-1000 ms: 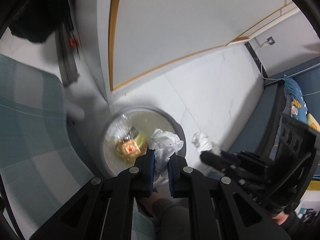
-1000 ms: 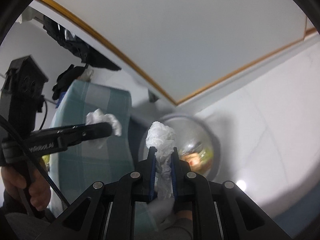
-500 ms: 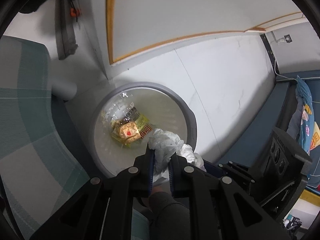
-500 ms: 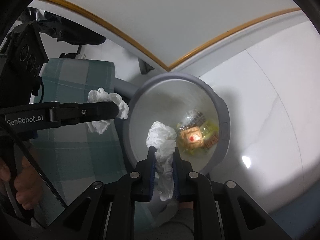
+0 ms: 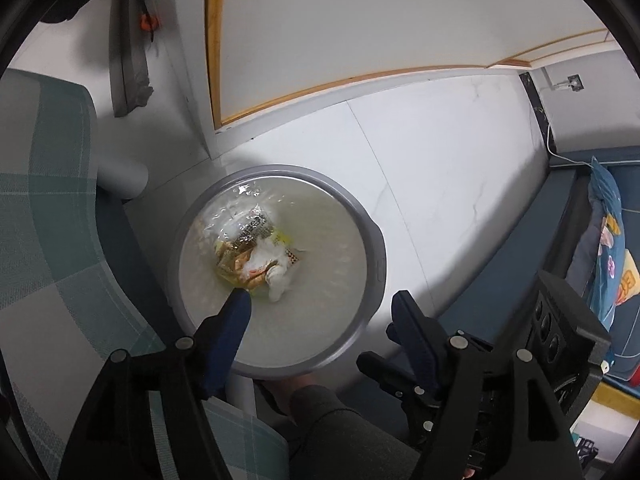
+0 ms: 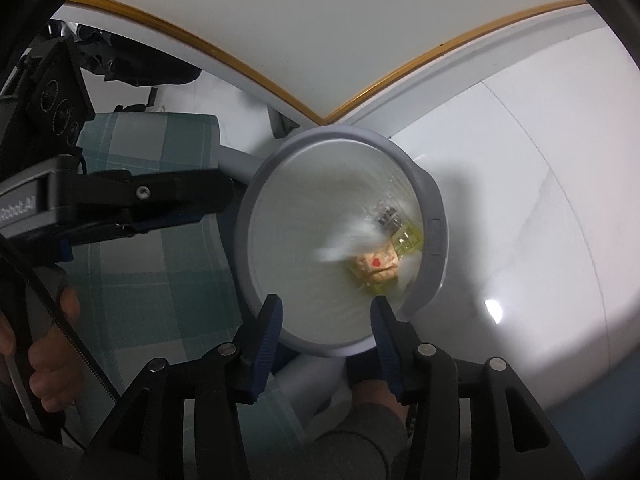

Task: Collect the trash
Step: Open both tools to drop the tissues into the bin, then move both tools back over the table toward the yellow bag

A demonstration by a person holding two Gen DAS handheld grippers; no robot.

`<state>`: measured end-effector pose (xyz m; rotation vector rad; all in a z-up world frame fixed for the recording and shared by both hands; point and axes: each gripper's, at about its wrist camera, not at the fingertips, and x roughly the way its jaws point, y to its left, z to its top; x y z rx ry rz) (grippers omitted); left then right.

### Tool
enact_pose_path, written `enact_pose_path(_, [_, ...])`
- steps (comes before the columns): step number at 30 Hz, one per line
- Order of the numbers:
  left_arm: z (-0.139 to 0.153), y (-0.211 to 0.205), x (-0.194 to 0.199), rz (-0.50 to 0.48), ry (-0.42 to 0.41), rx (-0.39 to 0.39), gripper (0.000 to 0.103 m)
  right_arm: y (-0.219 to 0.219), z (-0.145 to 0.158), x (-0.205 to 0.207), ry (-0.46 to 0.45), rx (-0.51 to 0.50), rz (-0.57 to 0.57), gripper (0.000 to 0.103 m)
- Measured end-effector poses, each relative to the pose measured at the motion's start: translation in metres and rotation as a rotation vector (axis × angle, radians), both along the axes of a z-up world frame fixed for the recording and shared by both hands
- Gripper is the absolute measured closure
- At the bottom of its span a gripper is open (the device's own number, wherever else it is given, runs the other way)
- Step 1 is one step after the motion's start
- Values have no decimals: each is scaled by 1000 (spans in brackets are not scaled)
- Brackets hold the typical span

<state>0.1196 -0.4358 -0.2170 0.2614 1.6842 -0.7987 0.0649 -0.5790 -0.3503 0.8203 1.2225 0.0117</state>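
— Two grippers, one bin: what takes up most of the scene?

— White tiled floor (image 5: 440, 184) fills the far and right side, with the white, wood-trimmed counter (image 5: 360, 32) overhead at the far edge. On the left sits a green checked seat (image 5: 44, 220), and a dark blue sofa (image 5: 560, 216) with a printed cushion runs along the right.

— And the bin?

— A round grey trash bin (image 5: 378, 264) stands on the floor between the seat and the sofa, seen from straight above; in the right wrist view its rim (image 6: 434, 208) curves just beyond the fingers.

— Where is the trash?

— At the bottom of the bin. A crumpled white tissue (image 5: 272, 264) lies on a heap of yellow and clear snack wrappers (image 5: 240, 240). The right view shows a white blur (image 6: 344, 246) inside the bin near a small packet with a red dot (image 6: 376, 266); it is too smeared to tell whether it is resting or in the air.

— How do the grippers stand?

— The left gripper (image 5: 320, 304) is spread wide above the bin, holding nothing. The right gripper (image 6: 326, 314) is also parted, nothing between its blue pads, poised over the near rim.
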Motion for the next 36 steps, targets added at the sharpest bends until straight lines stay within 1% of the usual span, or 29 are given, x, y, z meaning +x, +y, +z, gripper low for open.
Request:
enact_pose_path(4, [5,-1,-1,-16,-35,-8,33,-1,9,-5,-13,-14,-6,56])
enact_pose_path(10, [28,7,0,-30,-144,-29,33,-5,32,-10,-51,-52,-33,51])
enact_pose_path(12, [38,11,-1,-32,-166,-49,33,-7,42,-13,-66,-73,-43,49])
enact_pose_path(14, [53,15,-3,-38,-213,-63,33,-8,53,-15,-76,-98,-58,46])
enact_pose_path(18, [79,25,-9,-31,-280,-84,33,-10,81,-22,-110,-150,-80,45])
enact_pose_path(23, [118,50,-16,10,-407,-123,32,-5,121,-31,-181,-221,-93,39])
enact_pose_path(25, [132,61,-17,42,-443,-137,31,-1,144,-36,-229,-250,-109,38])
enact_pose_path(26, [141,68,-18,64,-464,-147,27,1,151,-37,-249,-256,-116,38])
enact_pose_path(27, [147,72,-17,84,-483,-156,24,5,164,-40,-285,-267,-123,36])
enact_pose_path(29, [165,87,-17,135,-534,-189,22,10,184,-43,-334,-291,-128,35])
enact_pose_path(30, [174,96,-18,159,-561,-205,21,15,199,-46,-373,-312,-126,34])
enact_pose_path(32, [189,109,-21,196,-605,-222,19,23,220,-51,-427,-346,-121,32])
enact_pose_path(34, [203,127,-22,233,-644,-235,13,36,246,-56,-500,-395,-114,31])
enact_pose_path(35, [207,133,-22,247,-659,-233,9,40,254,-58,-524,-408,-113,29])
enact_pose_path(36, [213,140,-22,261,-678,-227,8,48,267,-61,-568,-431,-114,28])
